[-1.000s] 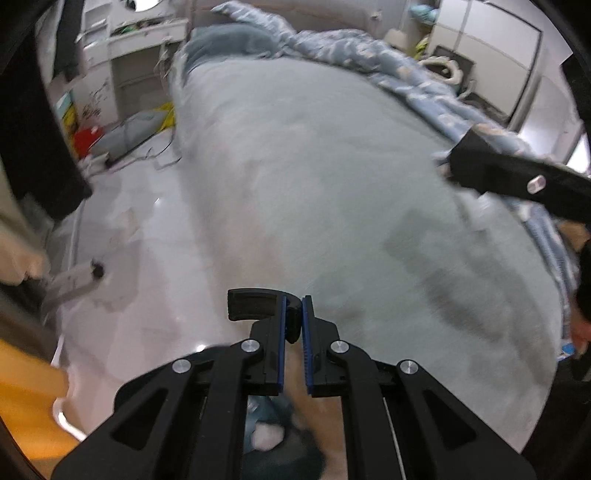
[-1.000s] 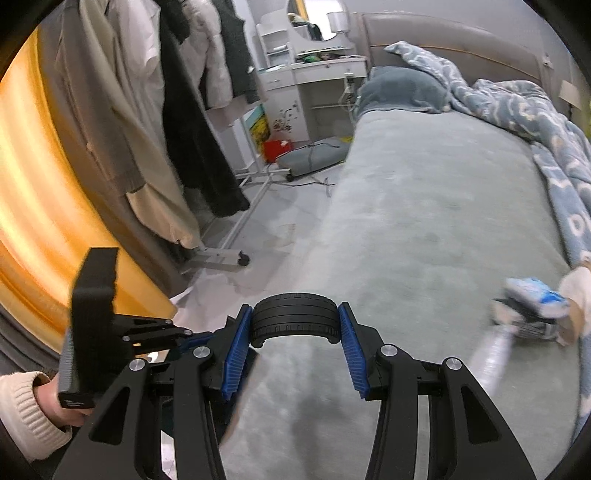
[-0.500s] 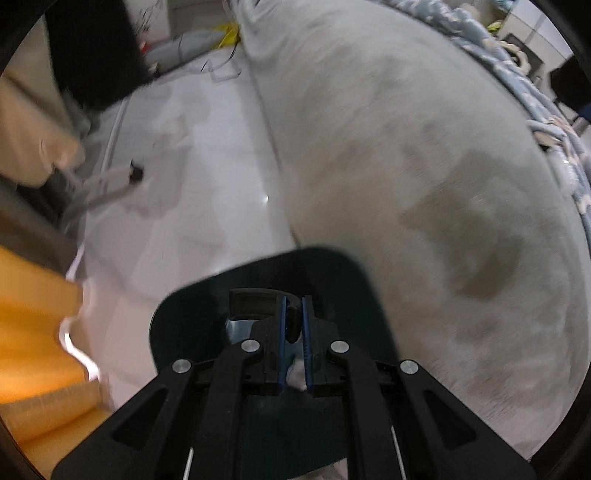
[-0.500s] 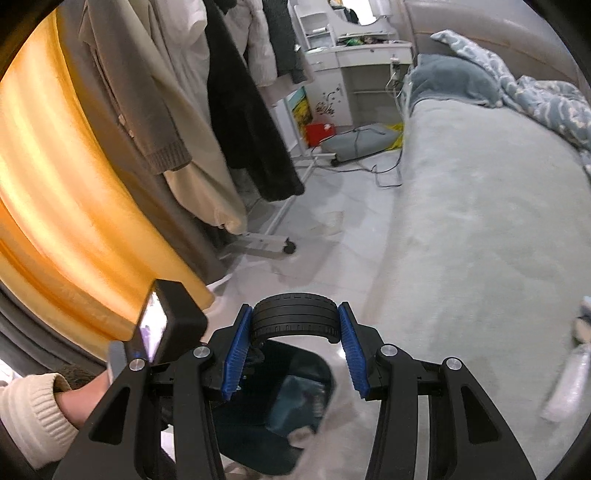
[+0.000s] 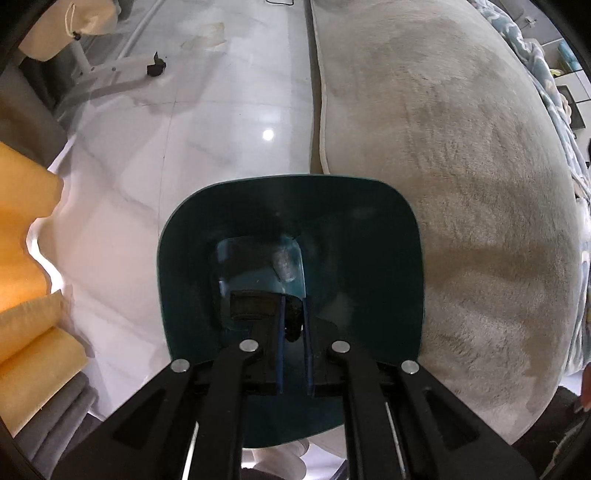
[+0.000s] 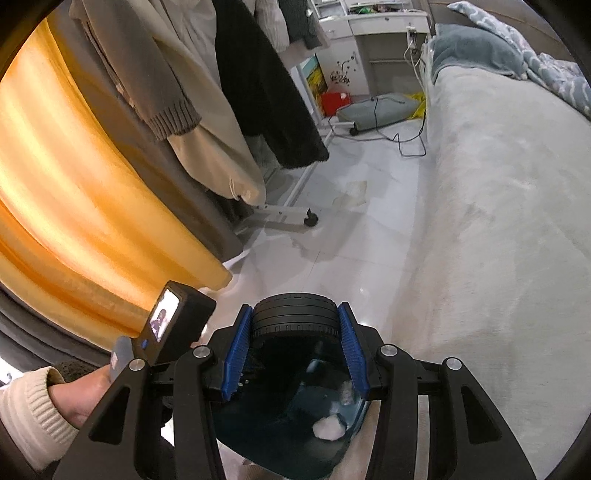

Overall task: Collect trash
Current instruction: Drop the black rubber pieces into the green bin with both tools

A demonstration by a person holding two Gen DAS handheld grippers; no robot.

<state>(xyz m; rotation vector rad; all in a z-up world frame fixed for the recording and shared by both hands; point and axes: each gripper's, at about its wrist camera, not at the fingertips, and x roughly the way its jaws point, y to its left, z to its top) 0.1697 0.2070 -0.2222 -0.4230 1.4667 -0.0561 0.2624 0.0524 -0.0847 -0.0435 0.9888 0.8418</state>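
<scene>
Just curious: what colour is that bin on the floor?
Dark teal trash bin, clearest in the left wrist view.

You are in a bedroom of a home. A wide bed with a grey plush cover fills the right side, and a blue patterned blanket lies crumpled at its far end. Coats hang on a wheeled rack beside an orange curtain. At the back stands a white desk. The floor is of glossy white tiles, and a dark teal bin stands beside the bed.
</scene>
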